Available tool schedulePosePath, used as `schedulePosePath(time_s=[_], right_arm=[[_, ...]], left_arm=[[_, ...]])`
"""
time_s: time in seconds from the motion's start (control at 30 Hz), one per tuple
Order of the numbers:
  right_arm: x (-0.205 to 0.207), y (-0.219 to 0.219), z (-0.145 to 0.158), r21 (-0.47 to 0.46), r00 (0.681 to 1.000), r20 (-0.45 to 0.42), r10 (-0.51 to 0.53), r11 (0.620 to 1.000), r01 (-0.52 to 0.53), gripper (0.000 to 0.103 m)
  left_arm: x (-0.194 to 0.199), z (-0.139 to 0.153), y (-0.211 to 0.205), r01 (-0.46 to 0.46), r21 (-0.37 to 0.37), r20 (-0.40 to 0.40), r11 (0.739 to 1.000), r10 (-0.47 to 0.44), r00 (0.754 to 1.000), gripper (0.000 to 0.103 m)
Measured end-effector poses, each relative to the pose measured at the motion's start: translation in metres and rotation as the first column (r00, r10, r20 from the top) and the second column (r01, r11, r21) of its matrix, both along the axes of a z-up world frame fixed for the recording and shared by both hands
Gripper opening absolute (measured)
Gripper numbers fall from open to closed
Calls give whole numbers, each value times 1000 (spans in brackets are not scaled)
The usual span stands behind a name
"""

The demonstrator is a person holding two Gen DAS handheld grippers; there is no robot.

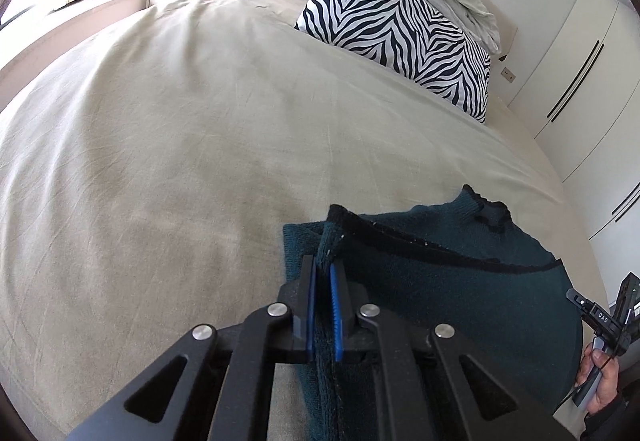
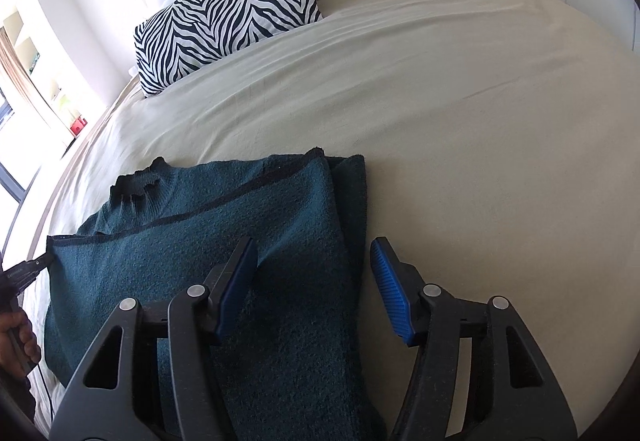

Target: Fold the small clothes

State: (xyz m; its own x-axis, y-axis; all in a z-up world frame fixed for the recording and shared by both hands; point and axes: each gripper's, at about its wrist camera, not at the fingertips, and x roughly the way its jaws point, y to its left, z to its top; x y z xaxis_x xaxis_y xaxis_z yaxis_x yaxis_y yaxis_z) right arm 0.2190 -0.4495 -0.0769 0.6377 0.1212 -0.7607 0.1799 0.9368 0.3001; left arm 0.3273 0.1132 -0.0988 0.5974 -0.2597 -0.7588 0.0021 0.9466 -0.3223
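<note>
Left wrist view: mid-fold on the teal sweater [image 1: 432, 281]!
Left gripper [image 1: 323, 273] pinches a raised fold at 6 o'clock on the bed [image 1: 180, 145]; right gripper [image 2: 314, 261] gapes wide, holding nothing (hovering). Next, probably: carry that fold across.

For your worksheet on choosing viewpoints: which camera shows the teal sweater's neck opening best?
The right wrist view: the collar lies unobstructed on the teal sweater. The left wrist view shows the collar smaller, near the frame's edge, with the left claw shut on a sweater fold.
</note>
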Motion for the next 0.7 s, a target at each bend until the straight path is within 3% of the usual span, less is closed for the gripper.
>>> schedulePosePath(time_s=[0.2,0.23,0.27,0.33,0.37,0.57,0.7], right_arm=[[7,2,-8,-29,1000,-12,11,1000,-11,58],[7,2,-7,-27,1000,-15,9,1000,-10,58],[6,2,-4,-24,1000,-19,4,1000,-4,58],[-1,0,1,6,1000,-8,-7,1000,7,58],[-7,0,5,26,1000,9,-9,1000,9,58],[-44,0,21,59,998,59,-14,998,10,58],[-64,-1,22,64,998,53,-19,998,16,58]], left_arm=[[-5,-11,1,-17,-10,0,1000,17,1000,8],[-7,-9,0,-1,-28,-1,1000,1,1000,15],[-9,-7,1,10,-47,-10,999,-10,1000,34],[-24,1,7,-12,-62,-3,998,12,1000,55],[-34,5,10,-23,-81,13,996,24,1000,58],[-85,3,-11,69,-29,-22,997,-70,997,57],[-107,-6,-25,80,17,-26,997,-80,996,40]])
